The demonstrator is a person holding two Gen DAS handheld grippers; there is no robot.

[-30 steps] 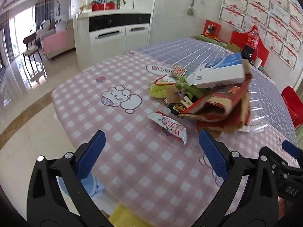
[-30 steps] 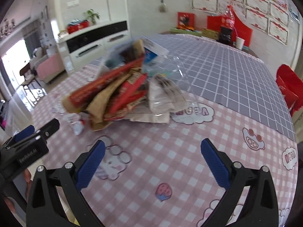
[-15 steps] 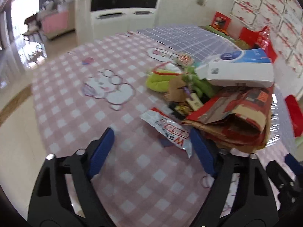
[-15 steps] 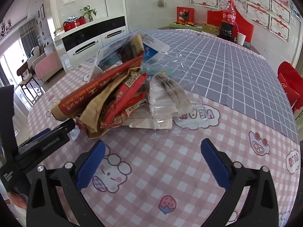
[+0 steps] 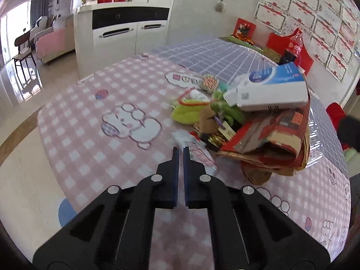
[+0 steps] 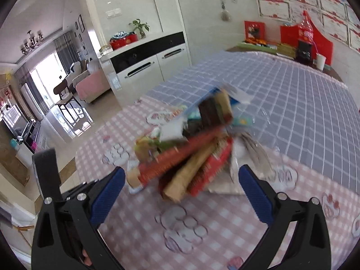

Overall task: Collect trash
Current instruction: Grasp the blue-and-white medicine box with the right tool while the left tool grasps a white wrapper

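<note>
Pink-and-white checked cloth covers the desk (image 5: 94, 135), which carries a loose heap of trash (image 5: 258, 135): red and brown cardboard packaging, a white-and-blue carton (image 5: 270, 90), green scraps and clear film. At the heap's near edge lies a small white plastic wrapper with red print (image 5: 198, 153).

The left tongs (image 5: 181, 150) have just been closing and now stand nearly shut, blue pads almost meeting just beside that wrapper. No part of it shows between the pads, so they seem to have closed on nothing.

The right tongs (image 6: 180, 189) stand wide open above the desk, holding nothing, with the blurred heap framed between the pads.

Risks, as I judge them: lifting the left tongs now may leave the wrapper behind, since the thin film lies flat. The top-heavy heap could slide apart if nudged.
</note>
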